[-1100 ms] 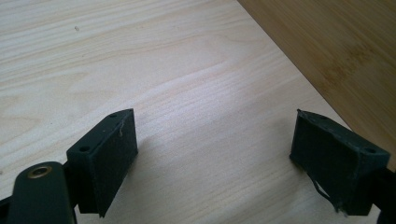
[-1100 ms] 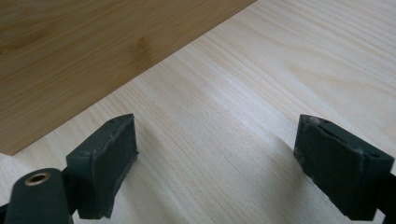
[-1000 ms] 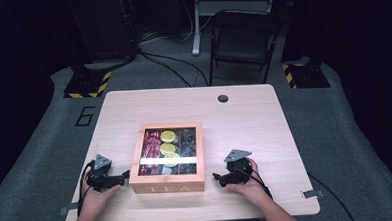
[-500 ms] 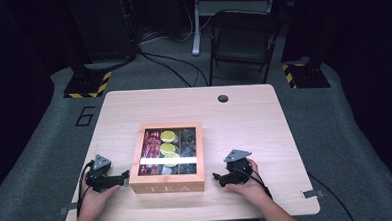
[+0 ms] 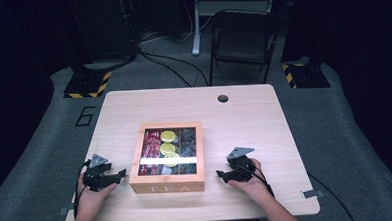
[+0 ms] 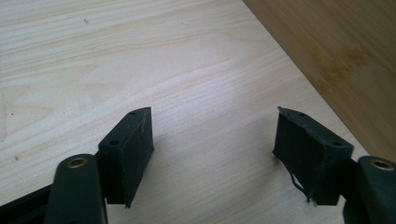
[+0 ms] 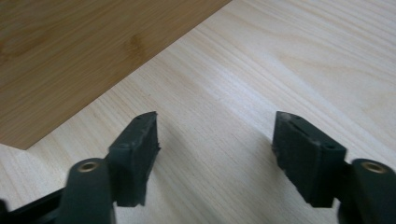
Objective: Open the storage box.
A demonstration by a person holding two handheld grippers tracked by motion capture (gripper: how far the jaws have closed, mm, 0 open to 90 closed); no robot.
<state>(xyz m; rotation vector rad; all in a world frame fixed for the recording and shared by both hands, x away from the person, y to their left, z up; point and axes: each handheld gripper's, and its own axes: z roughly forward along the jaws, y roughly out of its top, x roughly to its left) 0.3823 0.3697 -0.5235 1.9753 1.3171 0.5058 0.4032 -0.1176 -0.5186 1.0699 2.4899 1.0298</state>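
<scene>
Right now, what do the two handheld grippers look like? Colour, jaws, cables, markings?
Both are black. The left gripper and right gripper each carry a grey three-cornered plate on top and trail a black cable. Up close, each jaw is a blocky black pad with small screw holes, on an arm with a brass-coloured pivot. Forearms look bare; no sleeves visible.

The jaws of the left gripper (image 6: 212,154) and of the right gripper (image 7: 215,154) had just been closing a little, with only bare desk (image 6: 140,56) between them.
</scene>
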